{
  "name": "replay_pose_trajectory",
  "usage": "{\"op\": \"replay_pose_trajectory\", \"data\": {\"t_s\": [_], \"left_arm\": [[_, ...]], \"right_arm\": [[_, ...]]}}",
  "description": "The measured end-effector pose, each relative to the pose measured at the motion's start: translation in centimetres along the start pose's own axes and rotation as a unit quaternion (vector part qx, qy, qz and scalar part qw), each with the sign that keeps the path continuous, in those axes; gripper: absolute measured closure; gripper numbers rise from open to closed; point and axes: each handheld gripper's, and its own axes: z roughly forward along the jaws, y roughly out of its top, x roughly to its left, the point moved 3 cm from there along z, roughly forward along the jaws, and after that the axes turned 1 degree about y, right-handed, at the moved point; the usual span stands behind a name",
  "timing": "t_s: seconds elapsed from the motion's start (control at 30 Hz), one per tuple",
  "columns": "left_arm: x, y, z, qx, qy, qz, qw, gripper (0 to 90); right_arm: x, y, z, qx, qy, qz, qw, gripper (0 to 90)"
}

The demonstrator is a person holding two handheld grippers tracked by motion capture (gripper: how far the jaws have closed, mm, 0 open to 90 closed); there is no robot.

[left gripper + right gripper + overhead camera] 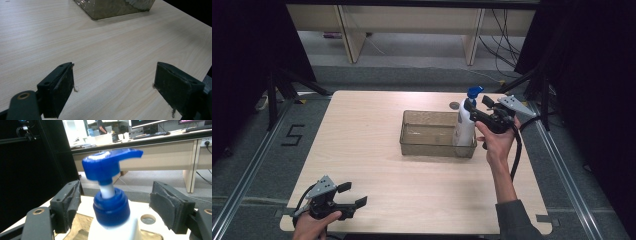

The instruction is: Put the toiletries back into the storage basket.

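Blue-capped and white-bodied, the pump bottle (465,125) is standing upright in the right end of the translucent plastic bin (428,145) on the wooden table (362,165). Judging from that, the placing looks essentially done: the bottle's base seems to be sitting on the bin's floor, and what is left is to clear the tool away from it.

Around the bottle's neck, the right gripper (113,205) is sitting with its jaws apart; daylight is showing between each pad and the blue collar (111,206), so nothing is being squeezed. In the right gripper view the pump head (107,165) is rising between and above the two jaws, its spout pointing off to that view's right.

Near the table's front left corner, the left gripper (348,196) is resting in the person's hand, well apart from the bin, jaws spread wide over bare wood and gripping nothing.
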Motion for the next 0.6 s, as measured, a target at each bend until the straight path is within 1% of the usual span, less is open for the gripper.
{"op": "replay_pose_trajectory", "data": {"t_s": [0.03, 0.13, 0.17, 0.2, 0.23, 0.27, 0.3, 0.33, 0.37, 0.4, 0.43, 0.47, 0.5, 0.57, 0.6], "left_arm": [[0.1, 0.0, 0.0, 0.003, -0.002, 0.005, 1.0000, 15.6], [0.1, -0.1, 0.0, 0.006, 0.000, 0.004, 1.0000, 15.6], [0.1, -0.1, 0.0, 0.006, -0.003, 0.003, 1.0000, 15.6], [0.0, -0.1, 0.0, 0.006, -0.004, 0.005, 1.0000, 15.6], [0.0, -0.1, 0.0, 0.008, -0.004, 0.006, 0.9999, 15.6], [0.0, 0.0, 0.0, 0.006, -0.006, 0.006, 0.9999, 15.6], [0.0, 0.0, 0.0, 0.003, -0.003, 0.004, 1.0000, 15.6], [0.0, 0.0, -0.1, 0.005, -0.003, 0.008, 0.9999, 15.6], [0.0, 0.0, 0.0, 0.005, -0.003, 0.006, 1.0000, 15.6], [-0.1, 0.0, -0.1, 0.006, -0.003, 0.006, 1.0000, 15.6], [-0.1, 0.0, 0.0, 0.004, -0.006, 0.007, 1.0000, 15.6], [-0.1, 0.0, -0.1, 0.005, -0.006, 0.010, 0.9999, 15.6], [-0.1, 0.0, -0.1, 0.005, -0.007, 0.011, 0.9999, 15.6], [-0.1, 0.0, -0.1, 0.004, -0.008, 0.011, 0.9999, 15.6], [-0.1, 0.0, -0.1, 0.004, -0.008, 0.011, 0.9999, 15.6]], "right_arm": [[0.0, -0.1, -0.1, 0.001, 0.002, 0.002, 1.0000, 24.9], [-0.1, -0.6, -0.4, -0.007, 0.007, 0.007, 0.9999, 24.8], [0.0, -0.7, -0.4, 0.003, 0.008, 0.015, 0.9999, 24.6], [-0.2, -0.7, -0.5, 0.004, 0.005, 0.005, 1.0000, 24.6], [-0.2, -0.7, -0.6, -0.001, 0.008, 0.006, 1.0000, 24.7], [-0.2, -0.8, -0.7, 0.000, 0.008, 0.010, 0.9999, 24.9], [-0.2, -0.9, -0.7, 0.000, 0.008, 0.010, 0.9999, 24.8], [-0.3, -0.9, -0.8, 0.000, 0.008, 0.011, 0.9999, 24.9], [-0.4, -0.9, -0.9, 0.000, 0.004, 0.008, 1.0000, 24.8], [-0.3, -1.0, -1.1, 0.003, 0.003, 0.017, 0.9998, 24.9], [-0.4, -1.0, -1.2, 0.002, 0.007, 0.011, 0.9999, 25.0], [-0.3, -1.1, -1.3, -0.001, 0.004, 0.018, 0.9998, 25.0], [-0.5, -1.0, -1.4, -0.003, 0.006, 0.017, 0.9998, 25.0], [-0.5, -0.9, -1.6, -0.008, 0.005, 0.023, 0.9997, 25.0], [-0.5, -0.9, -1.6, -0.005, 0.005, 0.019, 0.9998, 25.1]]}}
